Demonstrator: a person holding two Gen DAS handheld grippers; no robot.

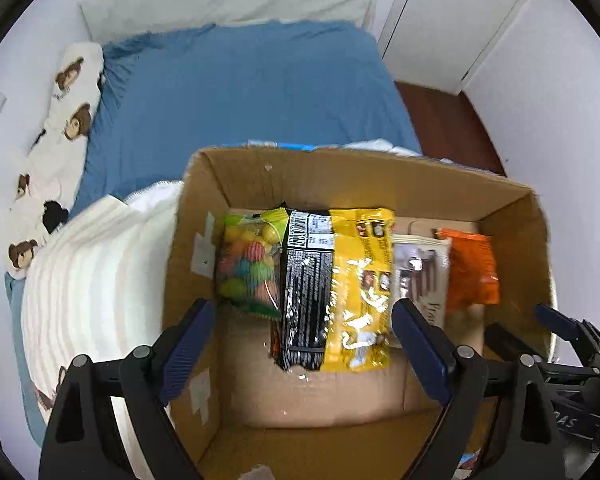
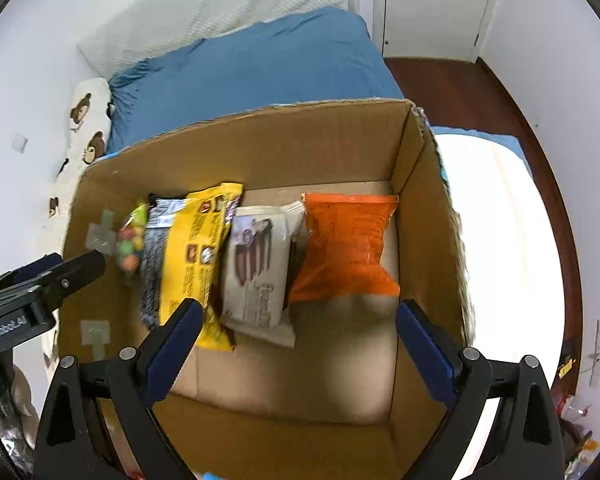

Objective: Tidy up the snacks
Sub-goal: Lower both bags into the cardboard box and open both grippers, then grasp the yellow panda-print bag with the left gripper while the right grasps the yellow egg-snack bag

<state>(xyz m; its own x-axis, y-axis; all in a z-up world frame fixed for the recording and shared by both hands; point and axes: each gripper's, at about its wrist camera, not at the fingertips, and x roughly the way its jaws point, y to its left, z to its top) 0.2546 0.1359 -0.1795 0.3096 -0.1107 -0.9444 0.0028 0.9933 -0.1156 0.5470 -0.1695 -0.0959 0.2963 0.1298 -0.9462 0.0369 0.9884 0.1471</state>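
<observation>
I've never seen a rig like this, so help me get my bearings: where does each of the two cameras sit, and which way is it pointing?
Left wrist: on the left gripper, looking down into the cardboard box; its own open fingers show, with the right gripper at the edge.
Right wrist: on the right gripper, looking down into the same box; its open fingers show, with the left gripper at the left.
Shared: the box, yellow bag, orange bag and blue bed.

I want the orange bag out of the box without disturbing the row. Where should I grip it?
Grip the orange bag by its near bottom seam, coming from above with the right gripper. It is flat, that edge is free, and the white packet crowds its left side.
</observation>
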